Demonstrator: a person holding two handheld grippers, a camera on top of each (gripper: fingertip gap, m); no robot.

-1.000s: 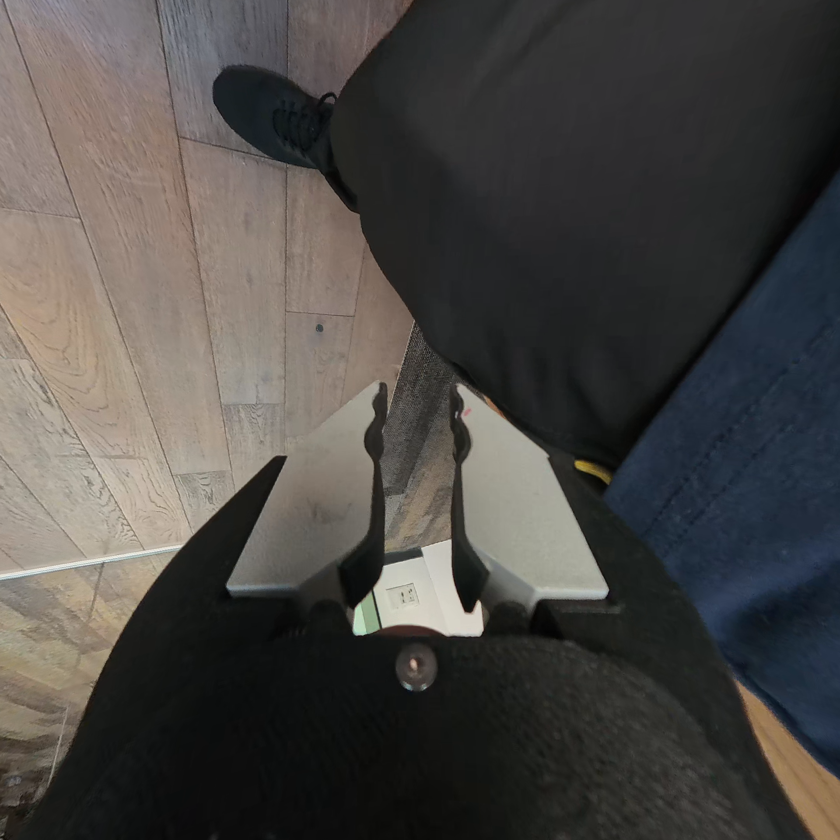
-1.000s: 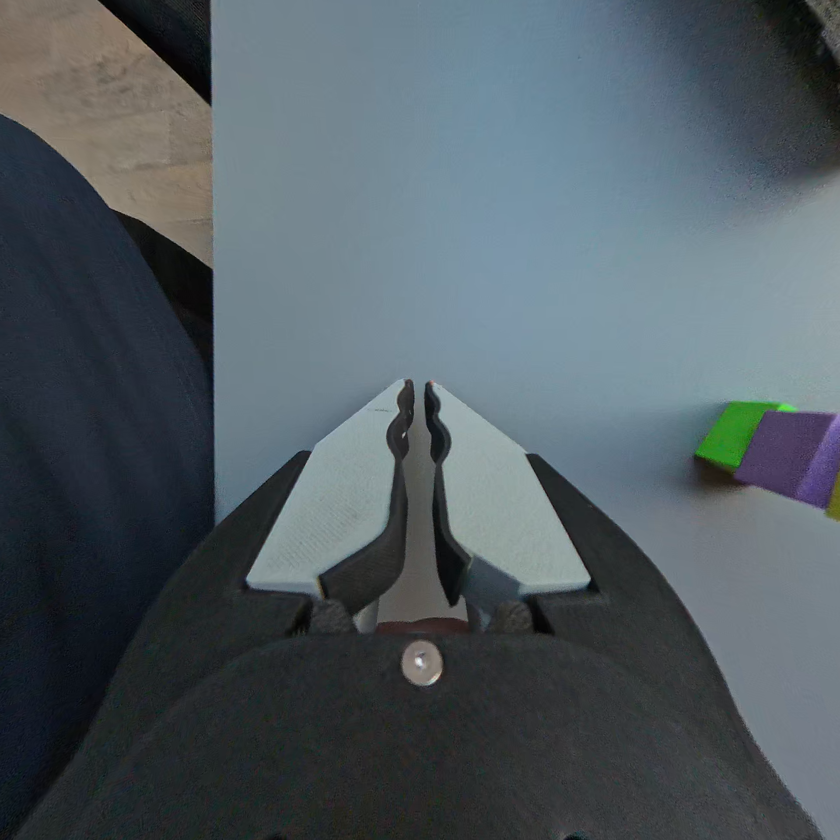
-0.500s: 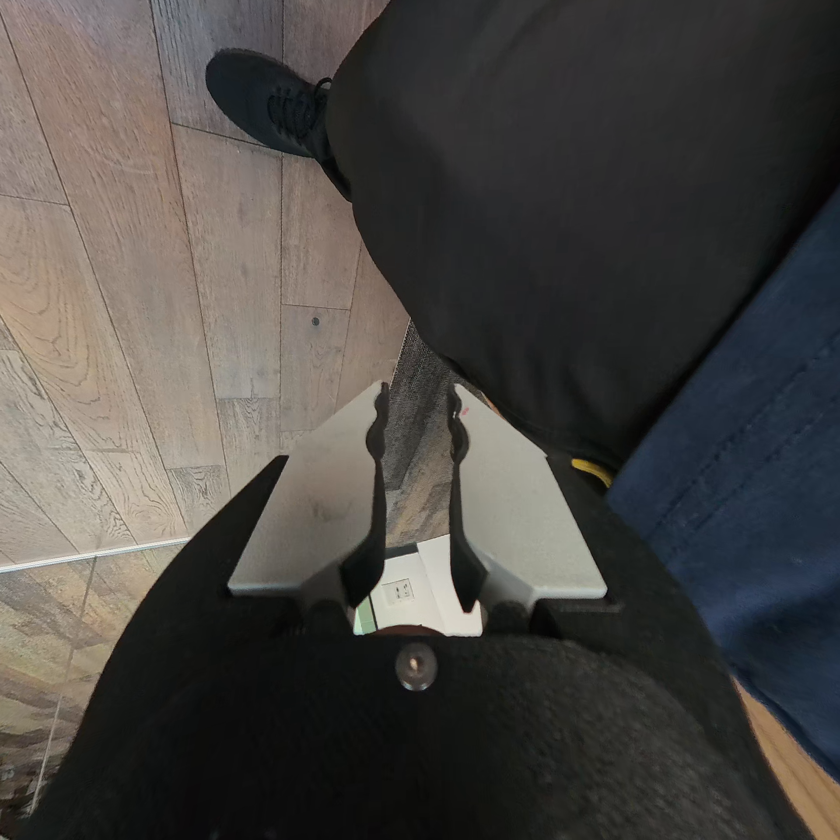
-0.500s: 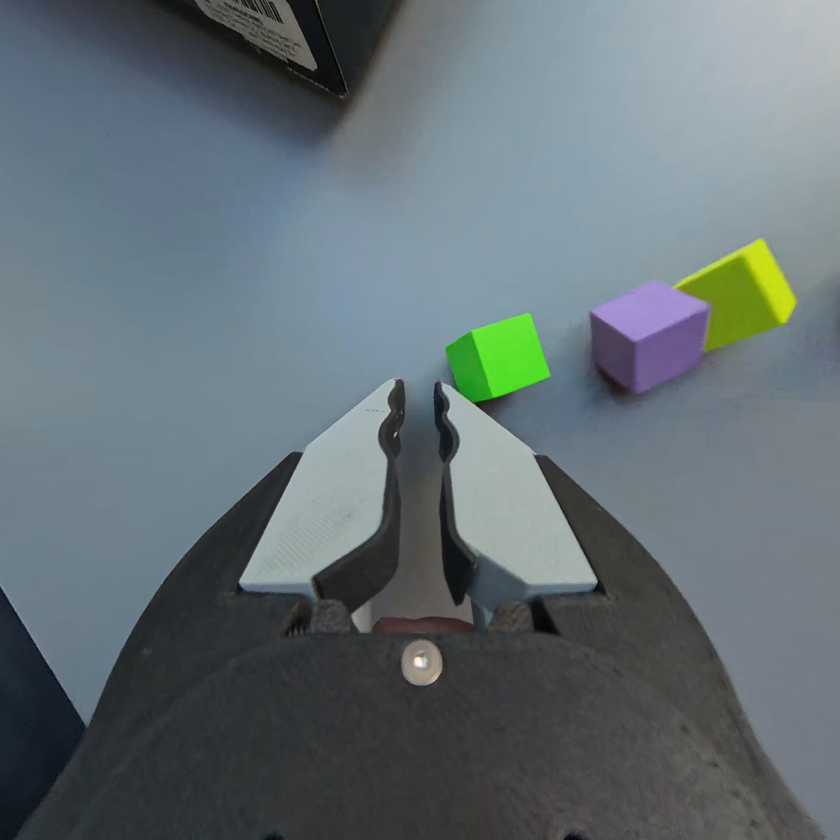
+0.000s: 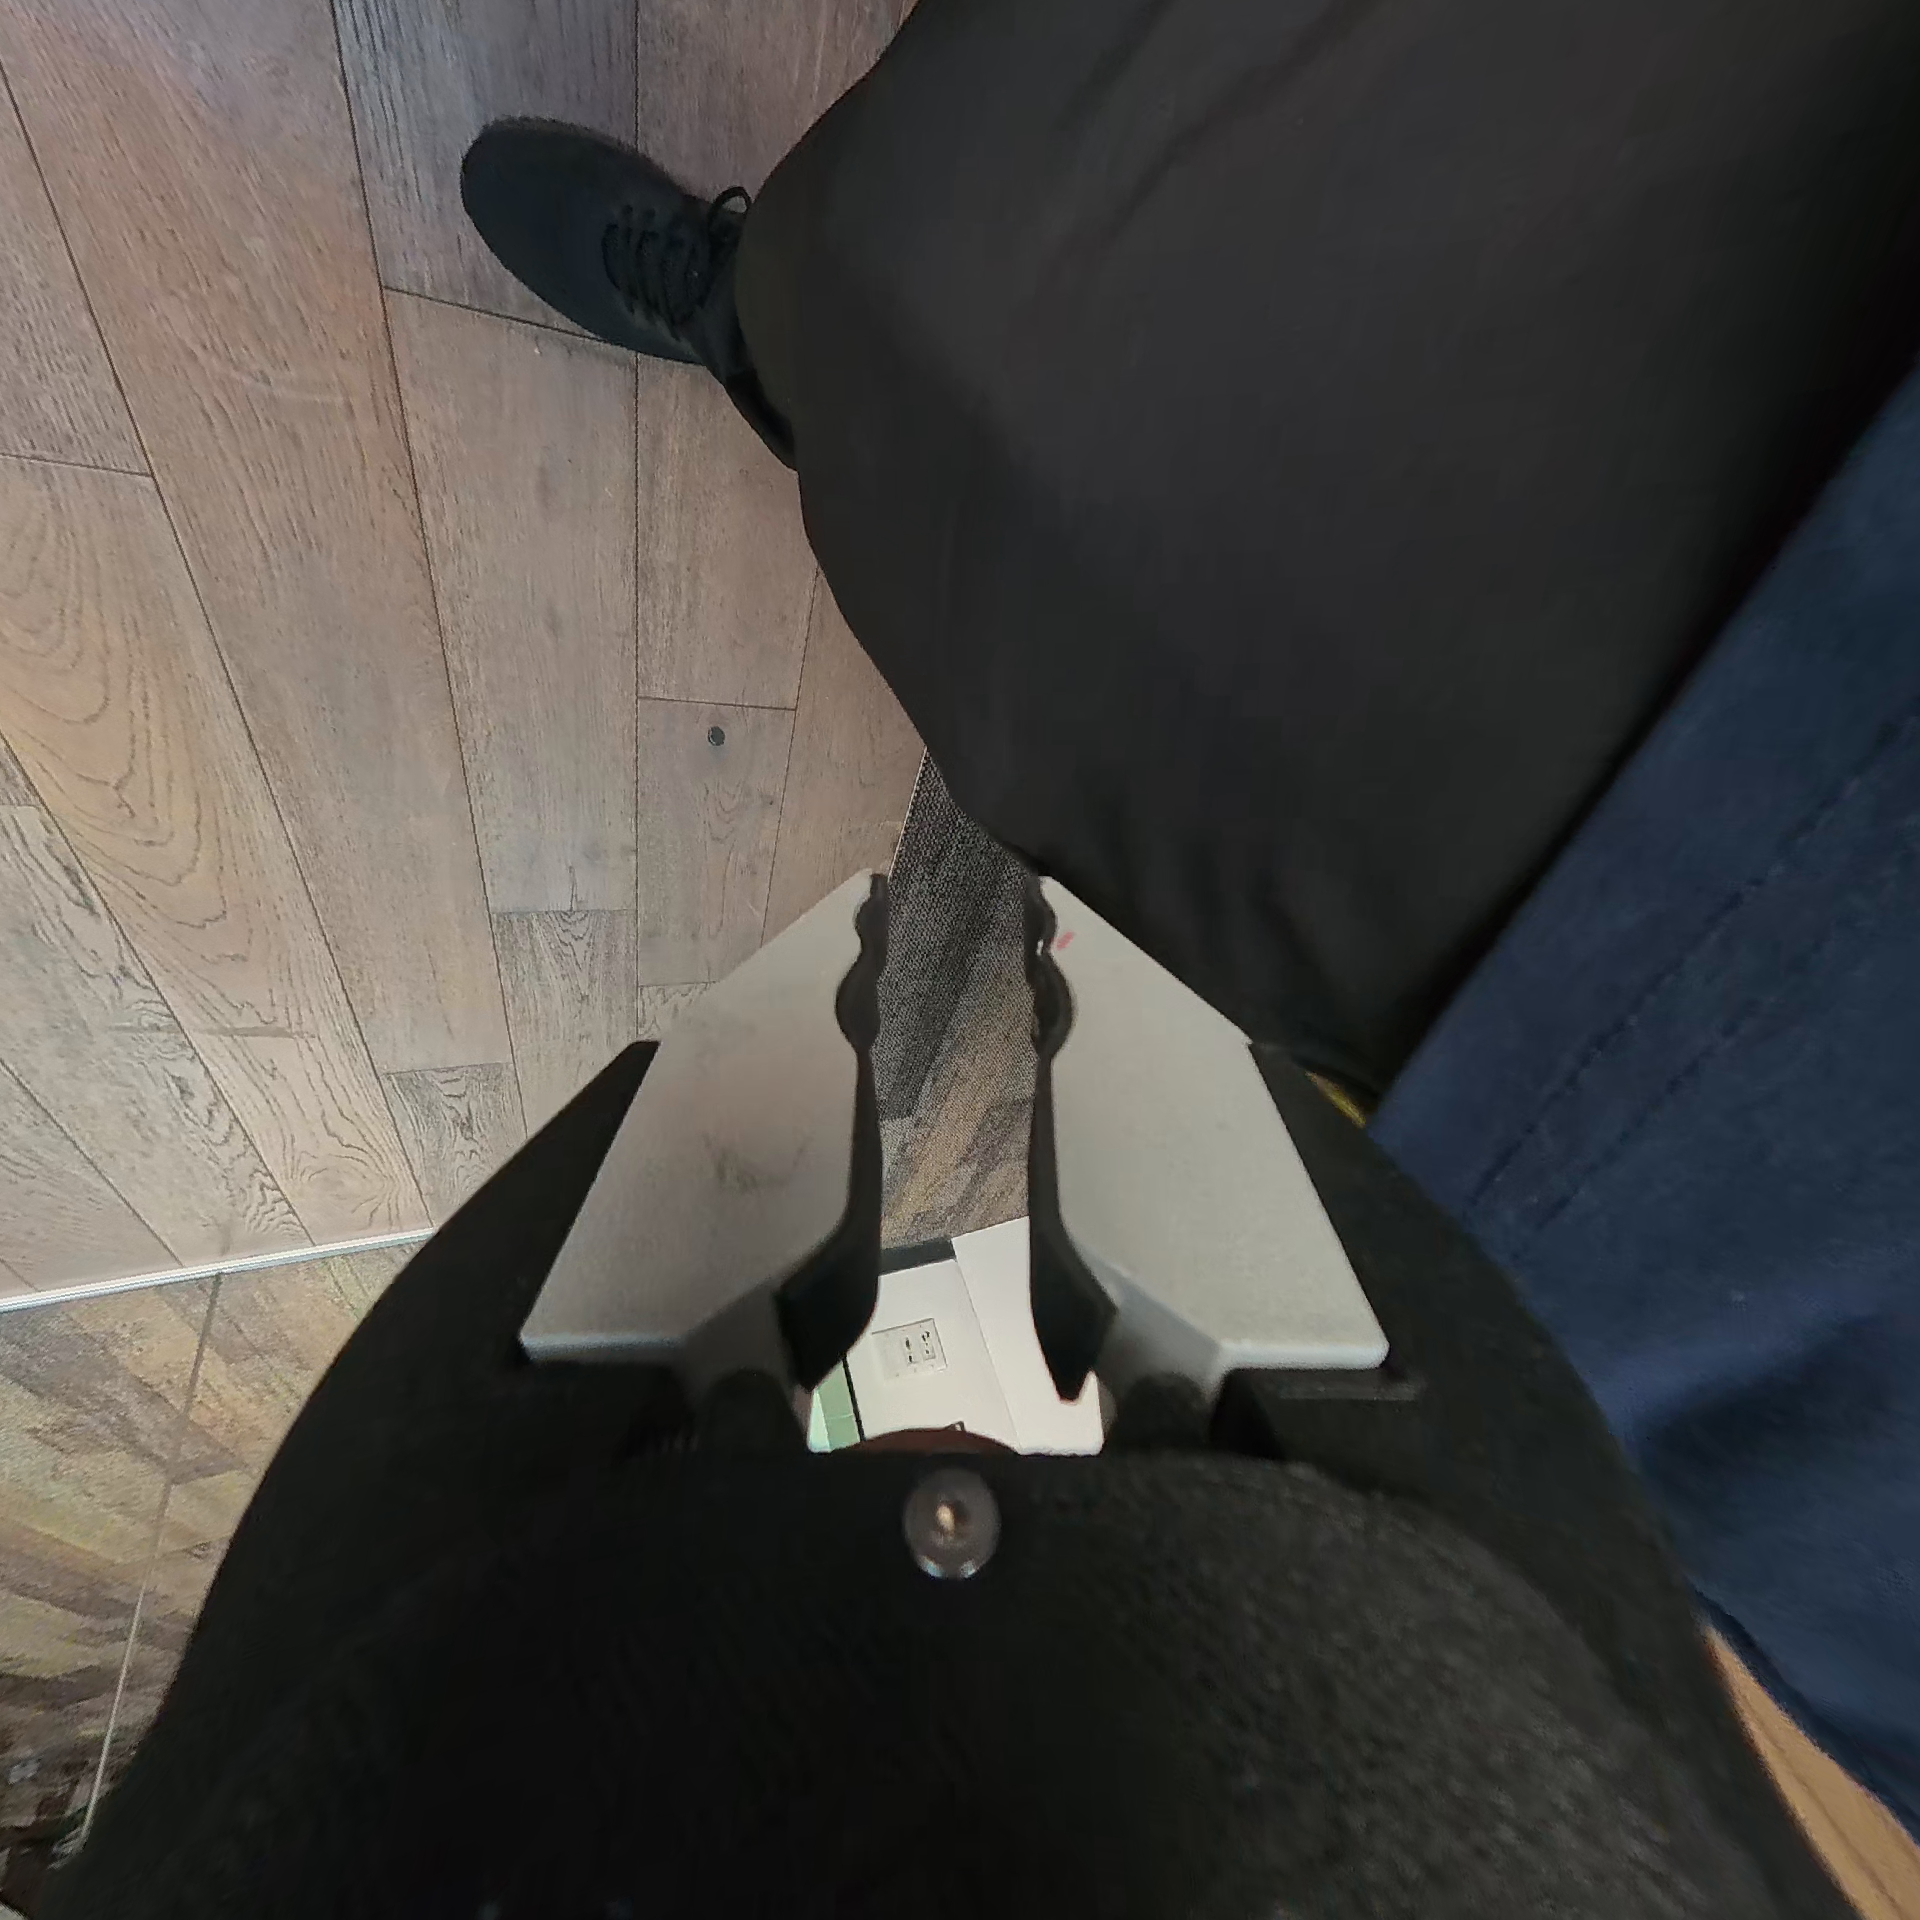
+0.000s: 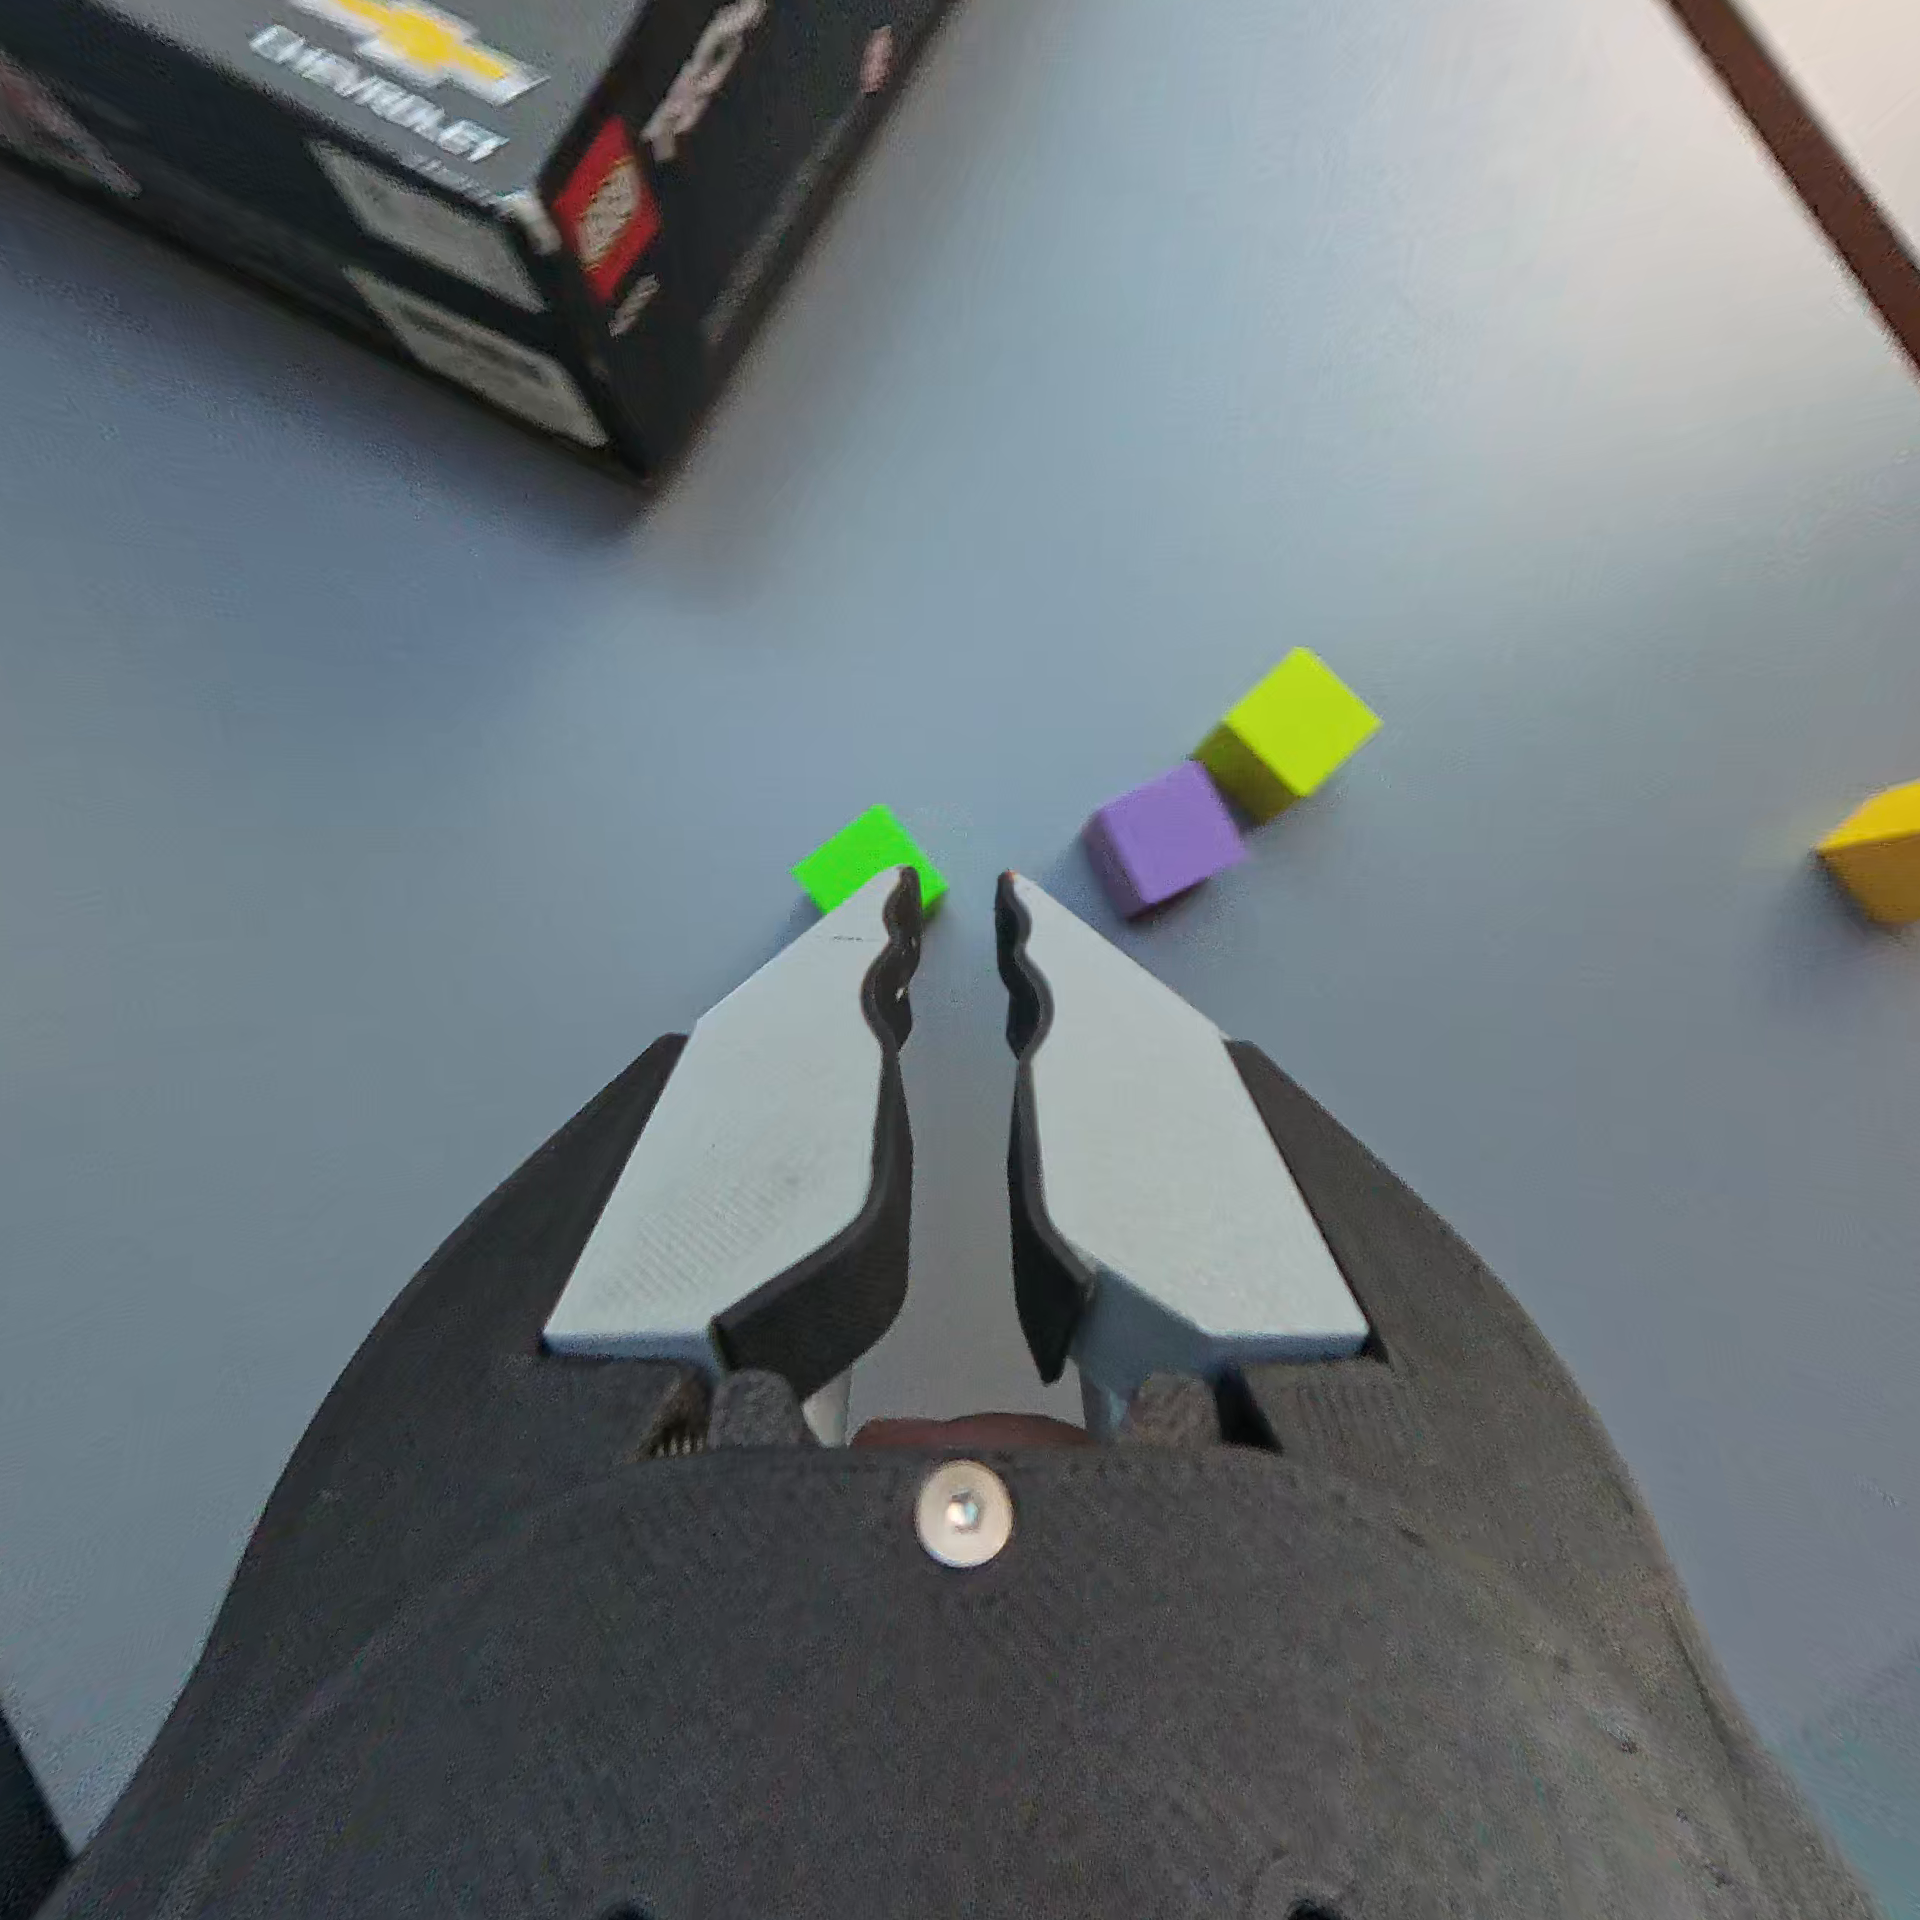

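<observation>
right gripper (image 6: 956,894): we see its fingers a narrow way apart with only bare grey table (image 6: 727,665) between them, nothing gripped. the left fingertip overlaps a bright green cube (image 6: 857,854) in view, and we can't tell if it touches. a purple cube (image 6: 1164,836) sits just right of the tips, with a lime-yellow cube (image 6: 1294,727) right behind it, seeming to touch it. a darker yellow block (image 6: 1881,868) is well off at the right edge. a black printed box (image 6: 436,208) lies farther back on the left.

left gripper (image 5: 951,904): we see its fingers moderately apart, grasp bare, hanging over the floor. through the gap a strip of grey carpet (image 5: 951,935) shows. black trouser leg (image 5: 1247,468) is just beside the right finger, a black shoe (image 5: 603,249) farther out on the wood plank floor (image 5: 312,623), and dark blue cloth (image 5: 1714,1039) lies at right.
</observation>
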